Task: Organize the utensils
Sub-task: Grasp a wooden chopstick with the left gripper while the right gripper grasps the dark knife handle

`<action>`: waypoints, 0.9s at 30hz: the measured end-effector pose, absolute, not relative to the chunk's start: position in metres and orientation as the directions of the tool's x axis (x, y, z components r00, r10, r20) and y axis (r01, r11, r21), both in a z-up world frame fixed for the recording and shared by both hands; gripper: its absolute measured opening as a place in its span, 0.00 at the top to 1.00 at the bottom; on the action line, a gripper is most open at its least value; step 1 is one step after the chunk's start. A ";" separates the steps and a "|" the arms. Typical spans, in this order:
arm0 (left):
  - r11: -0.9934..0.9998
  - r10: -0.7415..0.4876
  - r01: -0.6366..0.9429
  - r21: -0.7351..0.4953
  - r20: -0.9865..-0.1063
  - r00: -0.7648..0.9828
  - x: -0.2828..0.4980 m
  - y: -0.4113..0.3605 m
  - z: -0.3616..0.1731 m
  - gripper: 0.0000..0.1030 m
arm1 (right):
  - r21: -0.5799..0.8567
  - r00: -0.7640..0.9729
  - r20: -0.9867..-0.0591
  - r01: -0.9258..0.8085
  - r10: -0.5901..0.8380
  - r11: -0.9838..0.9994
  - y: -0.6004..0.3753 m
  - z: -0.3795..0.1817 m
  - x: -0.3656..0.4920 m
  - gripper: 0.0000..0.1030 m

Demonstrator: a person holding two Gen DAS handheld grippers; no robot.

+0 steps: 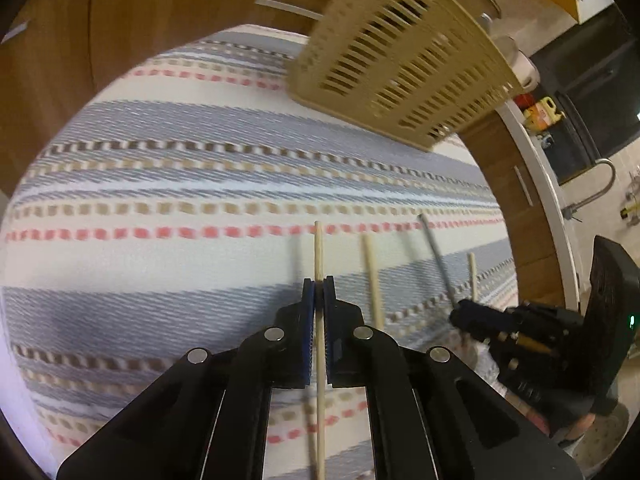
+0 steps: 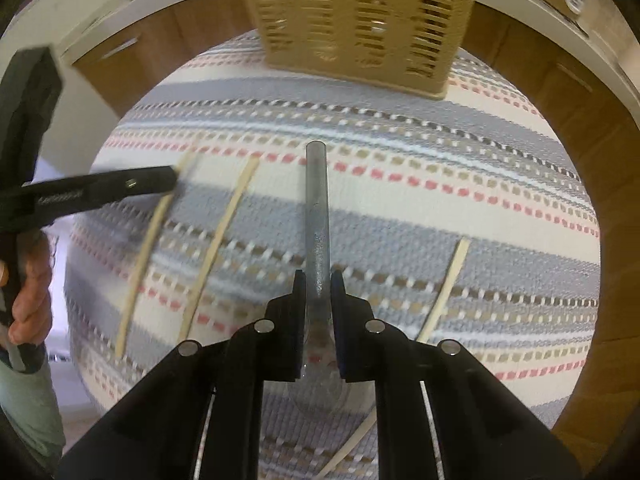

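My left gripper (image 1: 319,286) is shut on a wooden chopstick (image 1: 319,248) and holds it over the striped cloth. My right gripper (image 2: 318,280) is shut on a metal spoon (image 2: 317,208), handle pointing away, bowl under the jaws. A second chopstick (image 1: 373,280) lies just right of the left gripper. The right gripper (image 1: 472,316) also shows in the left wrist view with the spoon (image 1: 436,256). The left gripper (image 2: 170,180) shows in the right wrist view holding its chopstick (image 2: 148,240). Two more chopsticks (image 2: 218,240) (image 2: 446,288) lie on the cloth. A beige slotted utensil basket (image 2: 356,16) stands at the far end.
The striped cloth (image 1: 180,168) covers a round table. Wooden cabinets (image 1: 120,20) with a white countertop ring the table. A sink tap (image 1: 596,188) and bottles (image 1: 540,112) stand at the right. The basket (image 1: 404,60) shows in the left wrist view at the upper right.
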State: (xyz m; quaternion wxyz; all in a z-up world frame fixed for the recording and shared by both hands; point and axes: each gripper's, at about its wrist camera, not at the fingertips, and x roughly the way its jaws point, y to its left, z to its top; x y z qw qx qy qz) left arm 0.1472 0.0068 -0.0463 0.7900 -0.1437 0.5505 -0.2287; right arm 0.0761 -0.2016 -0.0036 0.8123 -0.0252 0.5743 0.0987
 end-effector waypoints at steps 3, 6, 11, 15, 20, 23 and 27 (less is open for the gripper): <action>0.873 -0.485 0.212 -0.440 -0.828 0.282 0.158 0.011 -0.048 0.98 | 0.068 0.298 -0.948 -0.159 0.113 0.985 -0.210 -0.009 0.090 0.90; 0.874 -0.480 0.223 -0.431 -0.837 0.263 0.166 0.013 -0.050 0.97 | 0.043 0.291 -0.953 -0.138 0.082 0.990 -0.213 -0.012 0.099 0.90; 0.871 -0.472 0.271 -0.409 -0.848 0.239 0.163 0.018 -0.046 0.88 | 0.099 0.236 -0.964 -0.121 0.125 0.988 -0.224 -0.012 0.114 0.89; 0.875 -0.419 0.347 -0.338 -0.887 0.194 0.145 0.015 -0.041 0.80 | 0.105 0.195 -0.972 -0.140 0.131 0.985 -0.225 -0.010 0.109 0.89; 0.872 -0.313 0.450 -0.194 -0.927 0.207 0.123 -0.001 -0.038 0.78 | 0.086 0.156 -0.981 -0.191 0.117 0.978 -0.214 -0.014 0.113 0.76; 0.867 -0.276 0.475 -0.147 -0.937 0.214 0.118 -0.011 -0.036 0.77 | 0.106 0.128 -0.983 -0.199 0.133 0.974 -0.210 -0.013 0.113 0.61; 0.863 -0.275 0.483 -0.150 -0.941 0.200 0.118 -0.014 -0.035 0.76 | 0.049 0.143 -0.986 -0.212 0.081 0.976 -0.203 -0.011 0.113 0.61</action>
